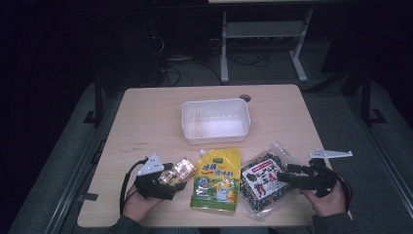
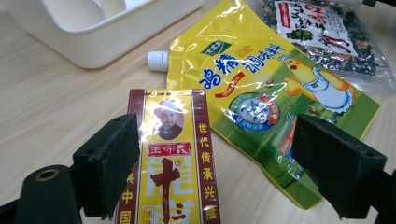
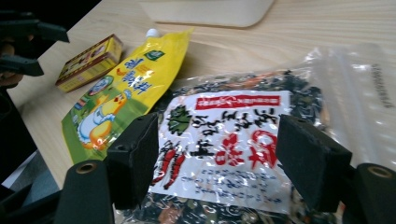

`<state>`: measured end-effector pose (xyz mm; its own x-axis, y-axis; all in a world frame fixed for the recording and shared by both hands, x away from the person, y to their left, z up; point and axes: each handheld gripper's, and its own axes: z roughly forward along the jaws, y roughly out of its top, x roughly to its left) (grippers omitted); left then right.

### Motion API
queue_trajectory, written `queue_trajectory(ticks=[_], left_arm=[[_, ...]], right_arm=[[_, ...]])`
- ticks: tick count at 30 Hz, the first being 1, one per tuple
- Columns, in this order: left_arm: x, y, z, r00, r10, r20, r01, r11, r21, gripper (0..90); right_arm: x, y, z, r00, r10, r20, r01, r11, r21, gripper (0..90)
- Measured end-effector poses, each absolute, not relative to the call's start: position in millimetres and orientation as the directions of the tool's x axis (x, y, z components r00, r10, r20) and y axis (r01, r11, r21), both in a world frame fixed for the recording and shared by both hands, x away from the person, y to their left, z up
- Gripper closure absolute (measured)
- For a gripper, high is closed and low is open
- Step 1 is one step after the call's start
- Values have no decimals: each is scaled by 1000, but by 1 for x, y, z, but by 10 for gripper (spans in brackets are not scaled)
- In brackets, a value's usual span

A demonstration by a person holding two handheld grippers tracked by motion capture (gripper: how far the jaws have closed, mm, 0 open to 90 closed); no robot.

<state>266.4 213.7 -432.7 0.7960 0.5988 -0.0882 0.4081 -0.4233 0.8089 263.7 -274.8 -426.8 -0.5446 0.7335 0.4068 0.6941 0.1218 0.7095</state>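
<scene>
High view: both grippers parted over packets, white bin [image 1: 215, 120] waiting behind.

Left gripper [image 1: 165, 181] wide apart around the spice box [image 2: 170, 154], near the table's front left, pads not yet pressing; right gripper [image 1: 285, 176] likewise spread over the clear spice bag [image 3: 233, 135] at the front right, holding nothing. Yellow pouch [image 1: 217, 179] flat between the two, cap toward the bin. For a clean pick, probably best to lower the left jaws down both long sides of the box, square to its edges, and squeeze only once the pads sit level on the cardboard. For the bag, better to pinch a bunched edge or a thick fold than the slack film, since loose plastic likely slips. Worth lifting clear of the pouch before carrying to the bin.
</scene>
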Motion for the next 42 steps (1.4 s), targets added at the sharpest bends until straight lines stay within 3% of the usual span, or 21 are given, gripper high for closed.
queue_trajectory(ticks=[23, 42], left_arm=[[267, 210, -434, 798, 596, -91, 414, -433, 801, 152], [267, 206, -436, 804, 587, -93, 416, -444, 794, 153]], right_arm=[[259, -354, -443, -267, 862, 431, 799, -52, 599, 392], [259, -362, -457, -175, 860, 479, 864, -99, 494, 698]])
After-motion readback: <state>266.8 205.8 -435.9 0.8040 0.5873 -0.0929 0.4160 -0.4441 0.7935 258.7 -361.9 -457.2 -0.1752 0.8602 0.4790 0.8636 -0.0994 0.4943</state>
